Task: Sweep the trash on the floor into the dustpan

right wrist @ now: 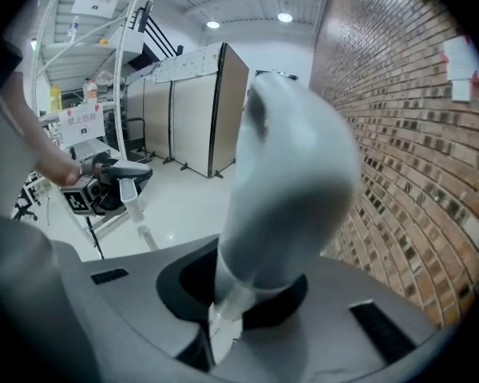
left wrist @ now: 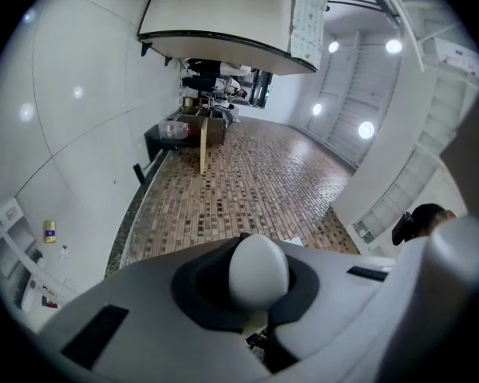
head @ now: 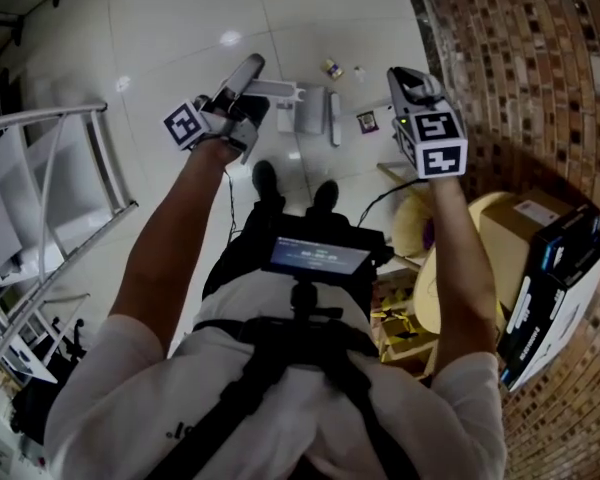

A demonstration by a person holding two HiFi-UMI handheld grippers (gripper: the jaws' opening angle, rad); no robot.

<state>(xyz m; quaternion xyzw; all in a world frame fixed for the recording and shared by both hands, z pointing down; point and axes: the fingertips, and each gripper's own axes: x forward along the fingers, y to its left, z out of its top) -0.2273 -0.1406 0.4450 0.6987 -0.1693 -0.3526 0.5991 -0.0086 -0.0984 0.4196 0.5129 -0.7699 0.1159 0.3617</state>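
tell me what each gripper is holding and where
left gripper grips a white handle at its rounded end; right gripper grips a second white handle near its top

Left claw: arm extended forward, jaws clamped on white handle.
Right claw: arm extended, angled down, jaws clamped on grey handle.

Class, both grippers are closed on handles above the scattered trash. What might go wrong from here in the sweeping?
1. A yellow piece, a small white piece and a purple wrapper lie spread apart, so one stroke may miss or scatter some.
2. The person's shoes stand close to what looks like the white dustpan, so a step may knock it.
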